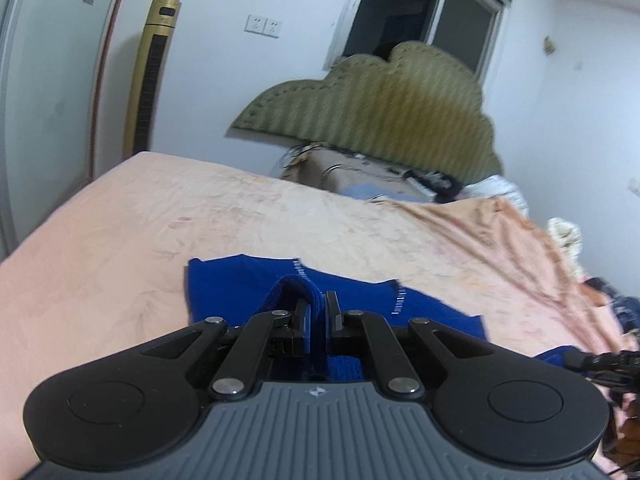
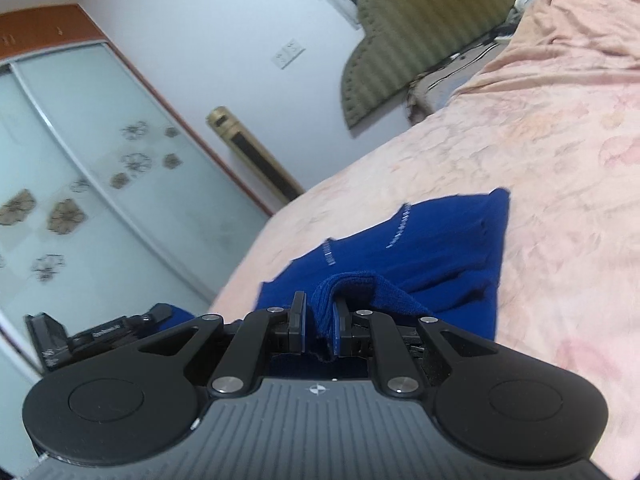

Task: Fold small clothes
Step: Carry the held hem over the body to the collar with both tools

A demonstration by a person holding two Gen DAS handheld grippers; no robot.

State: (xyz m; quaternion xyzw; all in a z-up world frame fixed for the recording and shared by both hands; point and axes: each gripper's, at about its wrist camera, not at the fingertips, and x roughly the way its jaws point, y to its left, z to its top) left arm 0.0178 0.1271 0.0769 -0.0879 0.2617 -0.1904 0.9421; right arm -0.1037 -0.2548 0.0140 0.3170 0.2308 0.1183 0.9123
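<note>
A small royal-blue knit garment (image 1: 360,300) with short white stitched marks lies on the peach bedspread (image 1: 160,220). My left gripper (image 1: 318,304) is shut on a ribbed edge of it, which loops up over the fingers. In the right wrist view the same garment (image 2: 440,248) spreads ahead, and my right gripper (image 2: 322,312) is shut on another ribbed fold of it, lifted a little off the bed (image 2: 560,160). The left gripper (image 2: 100,336) shows at the lower left of the right wrist view, and part of the right gripper (image 1: 608,360) shows at the right edge of the left wrist view.
An olive striped headboard (image 1: 380,108) leans on the wall under a dark window (image 1: 420,12). A cluttered cardboard box (image 1: 360,176) and bedding sit at the bed's head. A gold tower fan (image 1: 152,72) and a wardrobe with sliding doors (image 2: 80,180) stand to the left.
</note>
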